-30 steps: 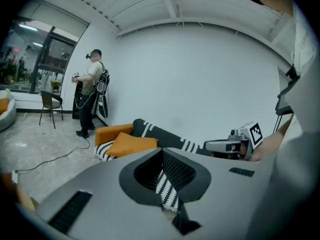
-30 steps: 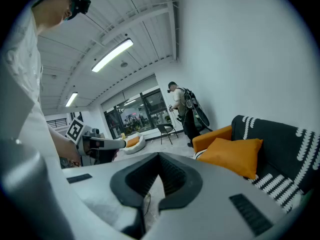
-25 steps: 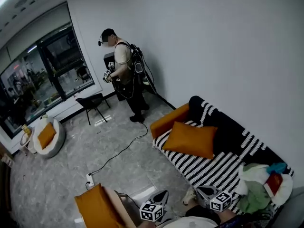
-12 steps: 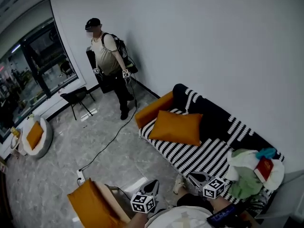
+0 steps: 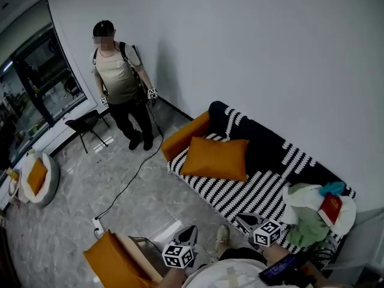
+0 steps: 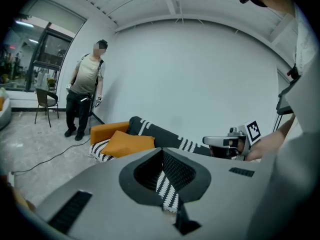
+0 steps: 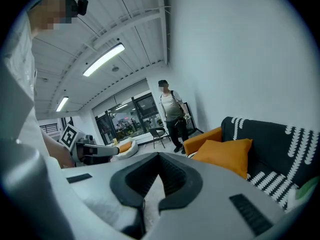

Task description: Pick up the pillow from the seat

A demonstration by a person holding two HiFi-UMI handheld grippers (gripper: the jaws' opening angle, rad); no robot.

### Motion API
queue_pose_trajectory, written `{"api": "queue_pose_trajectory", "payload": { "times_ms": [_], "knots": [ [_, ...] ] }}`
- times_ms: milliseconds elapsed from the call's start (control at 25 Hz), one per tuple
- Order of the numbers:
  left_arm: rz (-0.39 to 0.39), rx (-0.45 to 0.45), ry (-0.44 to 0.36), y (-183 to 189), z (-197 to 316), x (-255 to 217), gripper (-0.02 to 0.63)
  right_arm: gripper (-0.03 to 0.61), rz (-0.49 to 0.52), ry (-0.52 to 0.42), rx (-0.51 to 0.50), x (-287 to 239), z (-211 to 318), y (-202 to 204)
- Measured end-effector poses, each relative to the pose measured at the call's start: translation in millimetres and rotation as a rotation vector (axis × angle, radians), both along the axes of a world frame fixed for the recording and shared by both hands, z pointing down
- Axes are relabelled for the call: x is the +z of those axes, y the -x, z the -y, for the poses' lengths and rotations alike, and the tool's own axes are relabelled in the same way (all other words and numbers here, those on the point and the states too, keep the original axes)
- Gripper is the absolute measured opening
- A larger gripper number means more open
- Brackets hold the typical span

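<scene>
Zero of the pick is done; the pillow [image 5: 215, 159] lies untouched on the sofa seat [image 5: 258, 201], its far edge up against the dark backrest [image 5: 270, 152], at about 12 o'clock from me in the head view.

Both tools sit low at 6 o'clock, well apart from it. The left tool [image 5: 189, 236] has its jaws together with nothing between them; past them its own view shows only striped sofa fabric far off. The right tool [image 5: 246, 222] is the same, jaws closed and empty, bare floor beyond them.

Clutter check: heap of clothes [image 5: 312, 218] at the sofa's 3 o'clock end, well apart from the pillow; a person [image 5: 117, 80] stands by the wall at 11 o'clock, clear of the sofa; a second orange cushion [image 5: 114, 263] at 7 o'clock near my left tool; a third orange cushion [image 5: 37, 176] at 9 o'clock on the floor. I read the sofa one as the target, but that's my call, not certain.

Left to do, as I judge it: close the gap to the sofa; open the jaws; take an edge or corner of the pillow; clamp; lift it clear of the seat. It looks soft, so I expect sag from a single corner grip and would probably use both tools.
</scene>
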State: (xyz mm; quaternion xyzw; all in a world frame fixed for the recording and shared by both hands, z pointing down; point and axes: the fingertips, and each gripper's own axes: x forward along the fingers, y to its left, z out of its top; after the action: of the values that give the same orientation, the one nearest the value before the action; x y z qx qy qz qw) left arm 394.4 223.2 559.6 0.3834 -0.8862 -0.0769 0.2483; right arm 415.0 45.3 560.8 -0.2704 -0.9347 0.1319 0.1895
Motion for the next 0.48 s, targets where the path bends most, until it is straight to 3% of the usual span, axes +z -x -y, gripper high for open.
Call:
{"api": "queue_pose_trajectory", "payload": {
  "times_ms": [480],
  "knots": [
    [-0.016,0.073,0.048,107.4,37.3,3.6,0.011,0.014,-0.004,0.033,0.059,3.7,32.1,107.9]
  ]
}}
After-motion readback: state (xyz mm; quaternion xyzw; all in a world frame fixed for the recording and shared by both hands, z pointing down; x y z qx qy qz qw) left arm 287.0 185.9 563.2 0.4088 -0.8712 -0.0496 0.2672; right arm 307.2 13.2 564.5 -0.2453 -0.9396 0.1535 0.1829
